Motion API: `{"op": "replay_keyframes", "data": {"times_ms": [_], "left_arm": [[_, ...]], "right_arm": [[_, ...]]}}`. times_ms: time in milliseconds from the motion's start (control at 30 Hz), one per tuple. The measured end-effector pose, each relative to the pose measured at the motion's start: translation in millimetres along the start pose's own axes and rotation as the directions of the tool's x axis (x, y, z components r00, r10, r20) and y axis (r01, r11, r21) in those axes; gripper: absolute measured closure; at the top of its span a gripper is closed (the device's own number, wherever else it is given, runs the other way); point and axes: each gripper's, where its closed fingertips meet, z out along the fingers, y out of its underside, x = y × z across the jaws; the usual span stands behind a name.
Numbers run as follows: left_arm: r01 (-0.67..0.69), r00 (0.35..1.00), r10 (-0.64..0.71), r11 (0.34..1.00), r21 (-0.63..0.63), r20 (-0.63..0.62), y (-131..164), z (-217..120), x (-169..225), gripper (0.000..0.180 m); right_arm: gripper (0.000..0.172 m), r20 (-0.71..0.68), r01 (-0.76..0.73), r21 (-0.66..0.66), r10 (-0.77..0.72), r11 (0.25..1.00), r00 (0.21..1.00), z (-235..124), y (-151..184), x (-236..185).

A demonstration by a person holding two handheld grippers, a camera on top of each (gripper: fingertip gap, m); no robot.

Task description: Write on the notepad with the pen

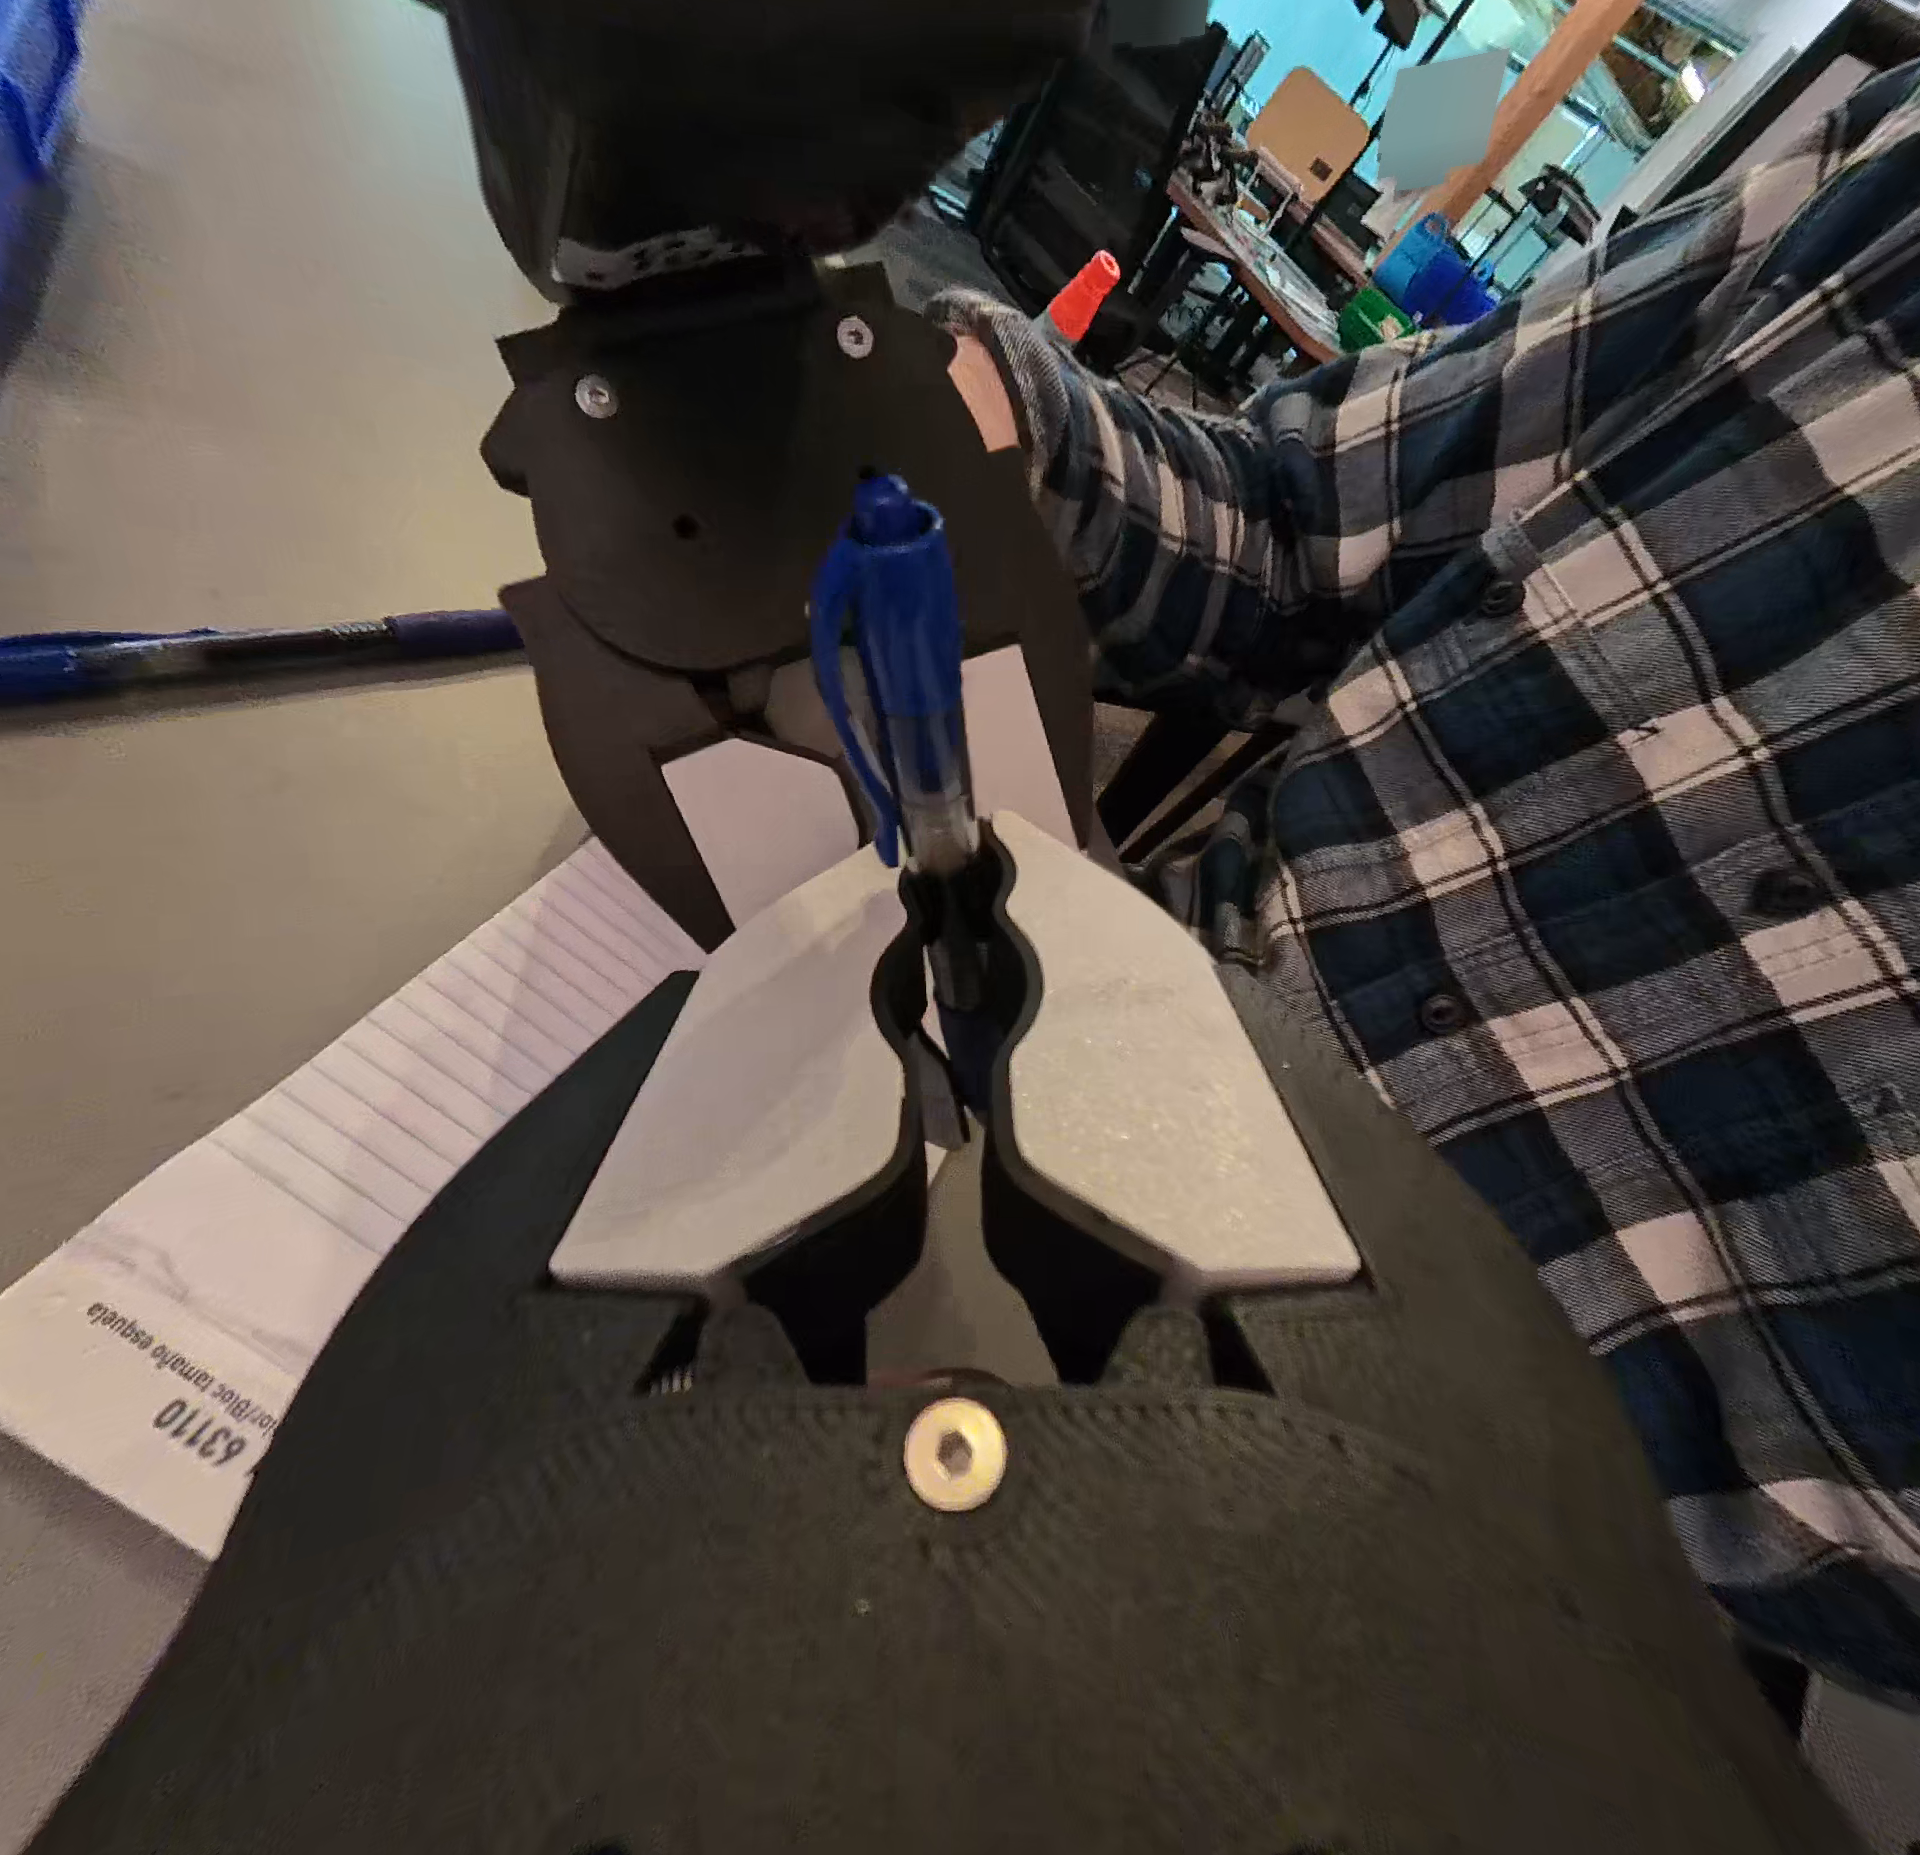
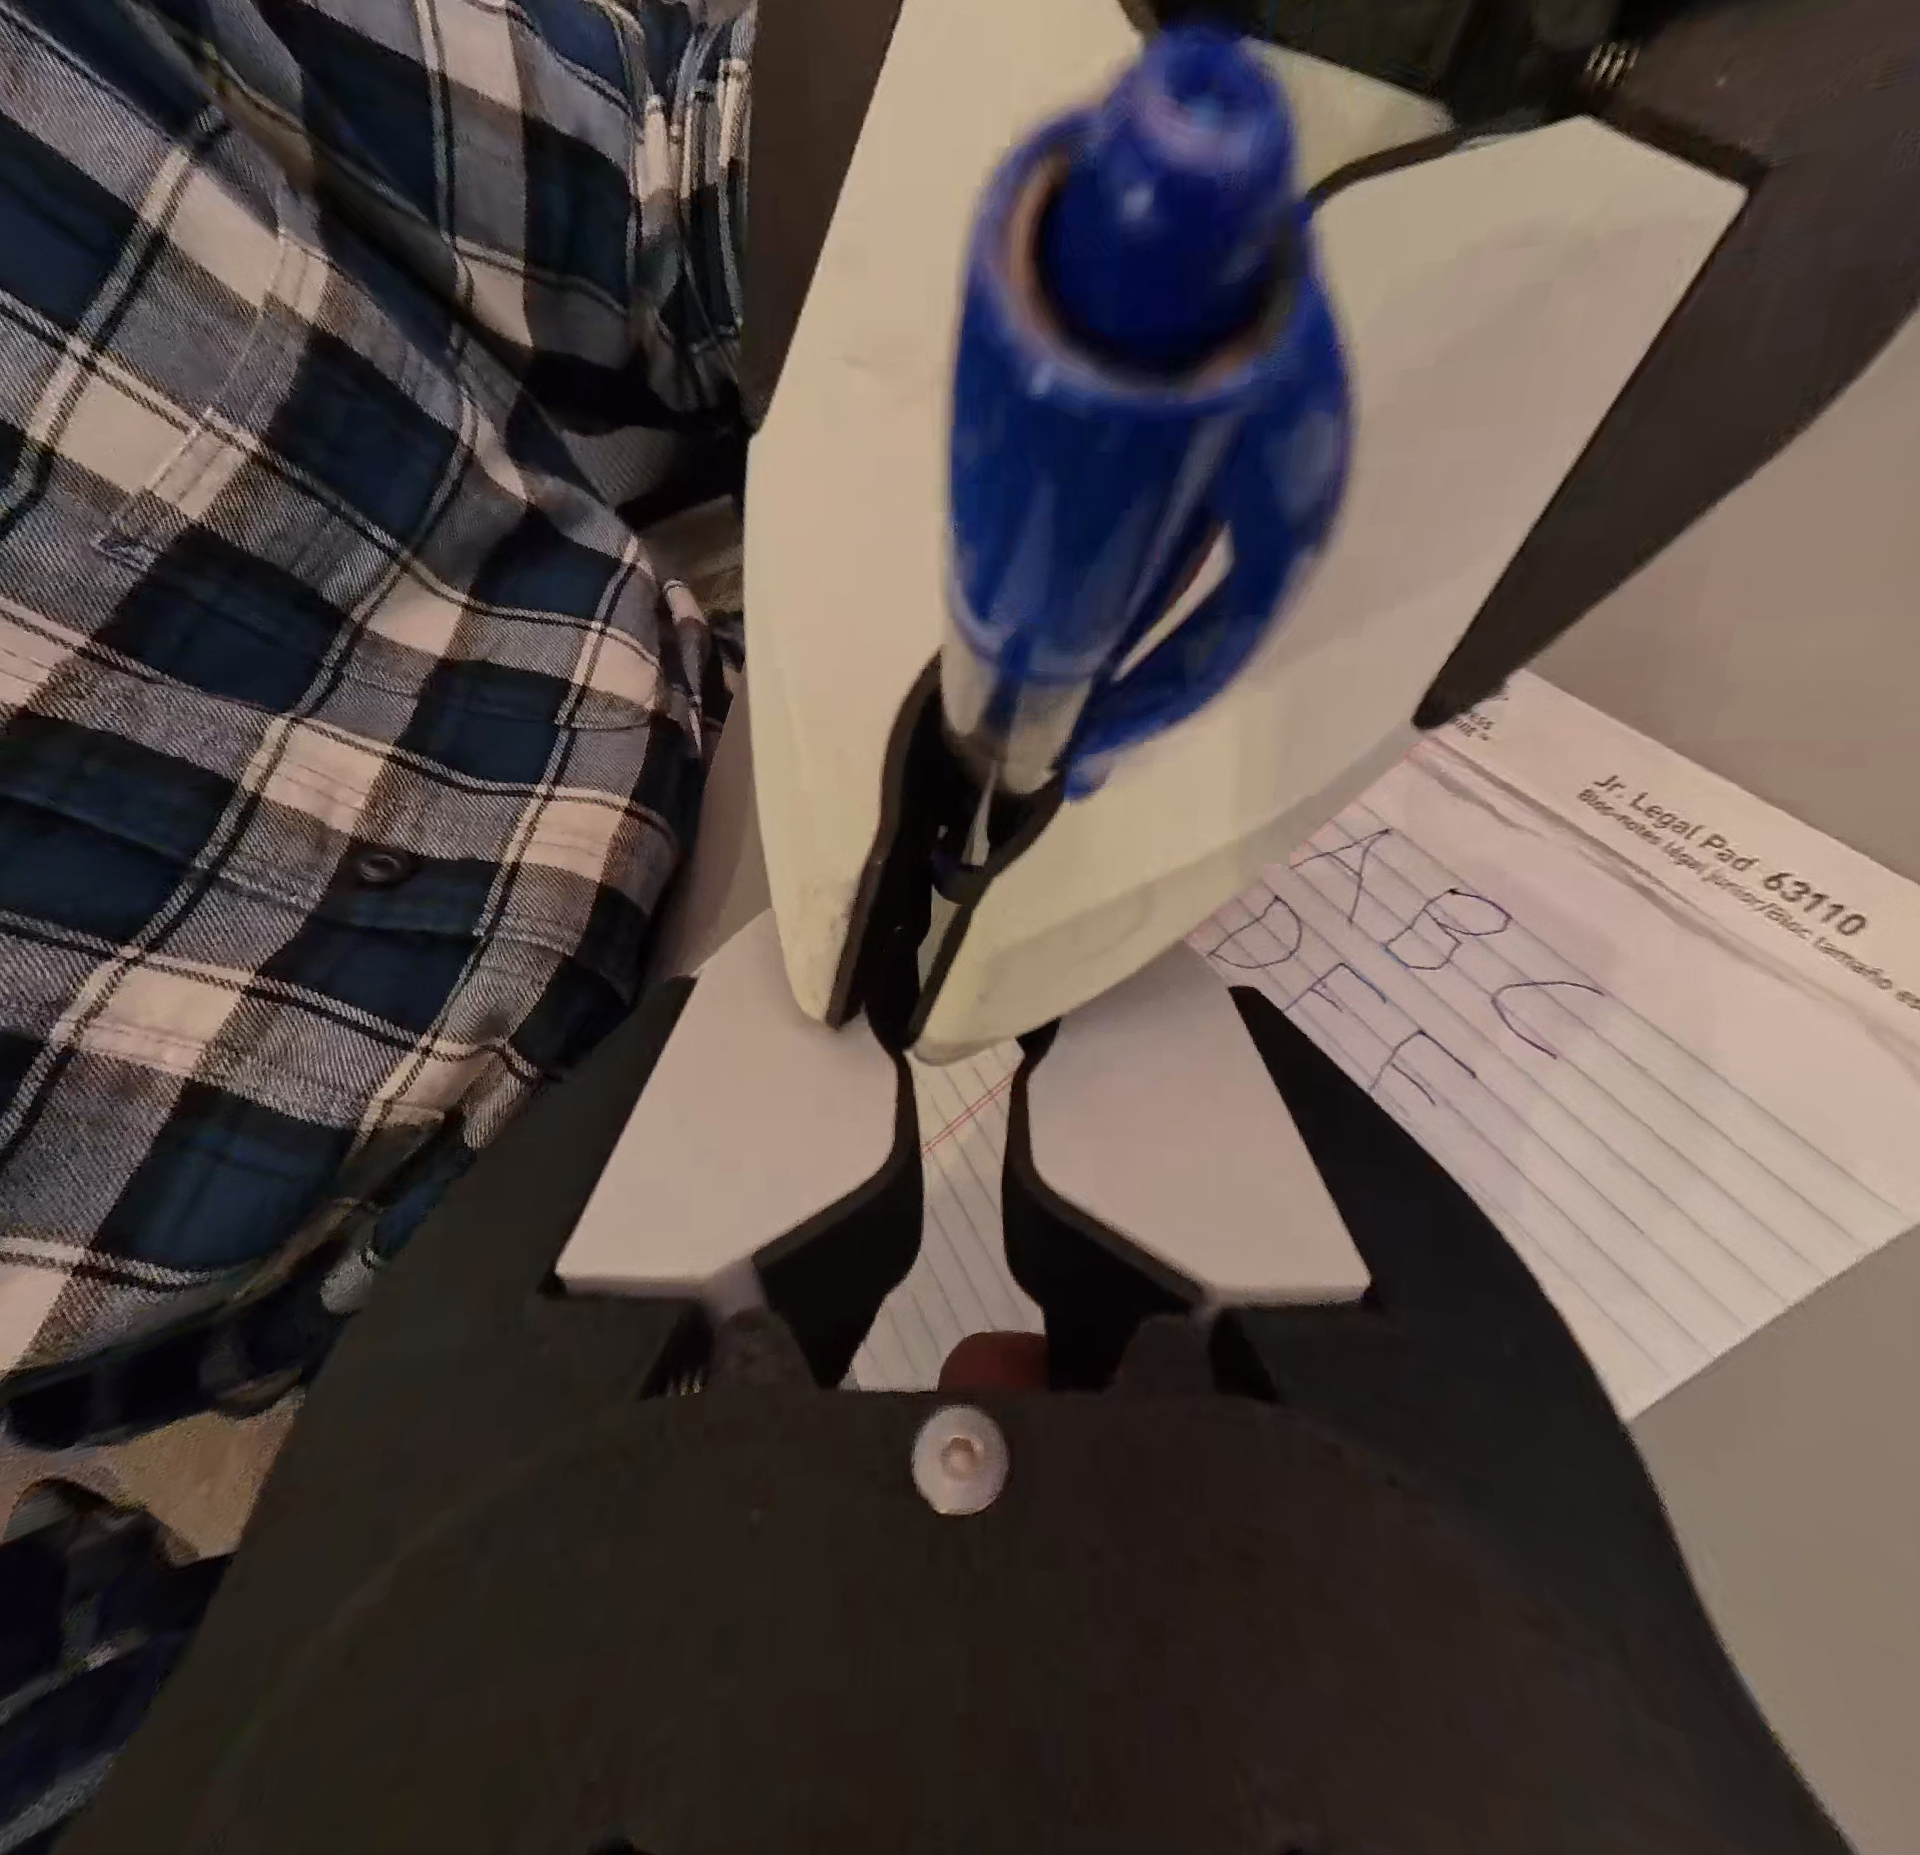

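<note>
My left gripper (image 1: pixel 951 870) is shut on a blue click pen (image 1: pixel 894 621). The pen rises out of its white pads with the blue clicker end up. In the right wrist view the left gripper (image 2: pixel 883 1016) reaches in from above with the same pen (image 2: pixel 1122 423), blurred, close to the camera. My right gripper (image 2: pixel 961 1078) stands under it with its pads (image 2: pixel 1174 1130) only a narrow slit apart. Lined paper shows through the slit; its fingertips are hidden behind the left gripper. The white lined notepad (image 2: pixel 1558 1109) lies on the table with several blue letters near its top; it also shows in the left wrist view (image 1: pixel 364 1130).
A second blue pen (image 1: pixel 260 647) lies on the pale table (image 1: pixel 208 371) beyond the notepad. A person in a plaid shirt (image 1: pixel 1558 766) is close on one side, also in the right wrist view (image 2: pixel 312 558). A blue bin (image 1: pixel 31 49) sits at the far table corner. Across from one pair of fingers to the other is roughly 6 cm.
</note>
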Motion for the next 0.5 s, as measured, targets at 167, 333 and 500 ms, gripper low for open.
{"op": "replay_keyframes", "data": {"times_ms": [167, 333, 500], "left_arm": [[0.009, 1.000, -0.010, 1.000, -0.018, -0.019, 2.9, 1.1, 2.6, 0.174], [0.010, 1.000, -0.010, 1.000, -0.009, -0.011, 1.8, -1.9, 1.4, 0.174], [0.013, 1.000, -0.012, 1.000, 0.014, -0.014, 0.4, -3.3, -0.4, 0.174]], "right_arm": [[0.153, 0.003, -0.002, -0.005, 0.002, 1.000, 1.000, 2.4, 1.1, -0.3], [0.155, 0.015, -0.016, 0.040, 0.016, 0.999, 1.000, 2.6, -4.2, 0.4], [0.161, -0.012, -0.006, 0.055, 0.006, 0.998, 1.000, 1.8, -6.2, 4.1]]}}
